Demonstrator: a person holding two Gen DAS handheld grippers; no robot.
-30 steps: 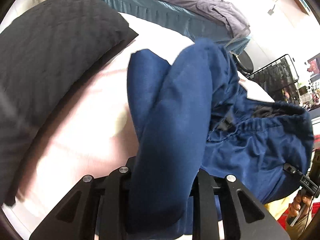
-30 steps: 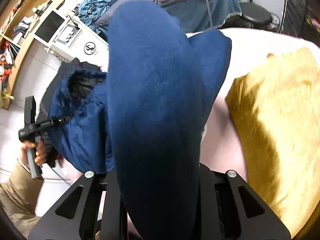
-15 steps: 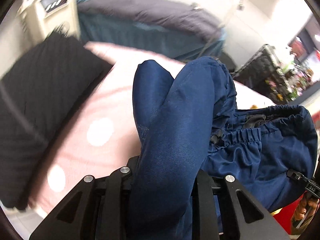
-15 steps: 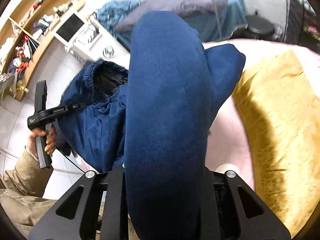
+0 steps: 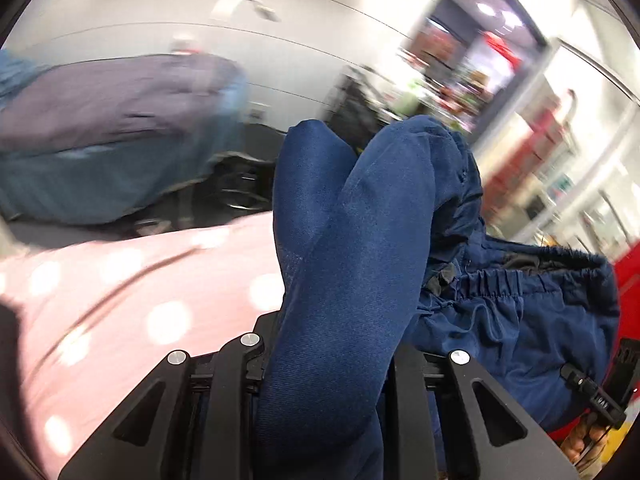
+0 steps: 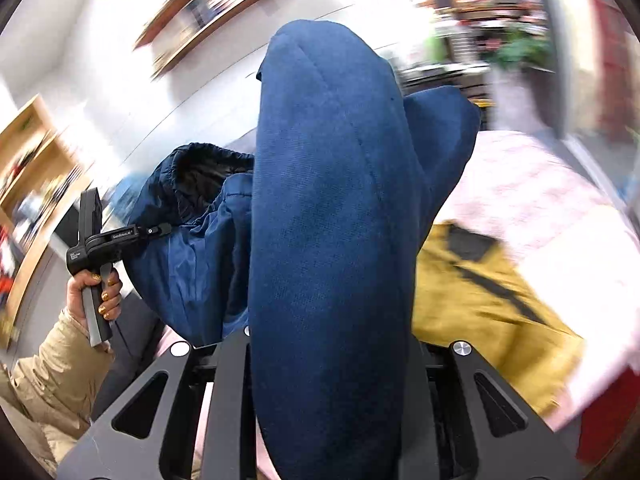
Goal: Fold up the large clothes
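Note:
A large navy blue garment (image 5: 352, 264) with an elastic hem (image 5: 532, 276) hangs between both grippers, lifted above the pink dotted bed (image 5: 120, 300). My left gripper (image 5: 324, 376) is shut on a thick bunch of its cloth, which hides the fingertips. My right gripper (image 6: 328, 360) is shut on another bunch of the same garment (image 6: 328, 216). The left gripper also shows in the right wrist view (image 6: 120, 236), clamped on the garment's edge.
A mustard yellow garment (image 6: 480, 304) lies on the pink bed (image 6: 540, 184) to the right. A grey-covered teal bed (image 5: 112, 140) stands beyond the bed. Wooden shelves (image 6: 36, 176) line the left wall. The background is motion-blurred.
Both grippers have swung upward with the blue garment still held. The views now tilt toward the walls and shelves. The black quilted garment has left the left wrist view.

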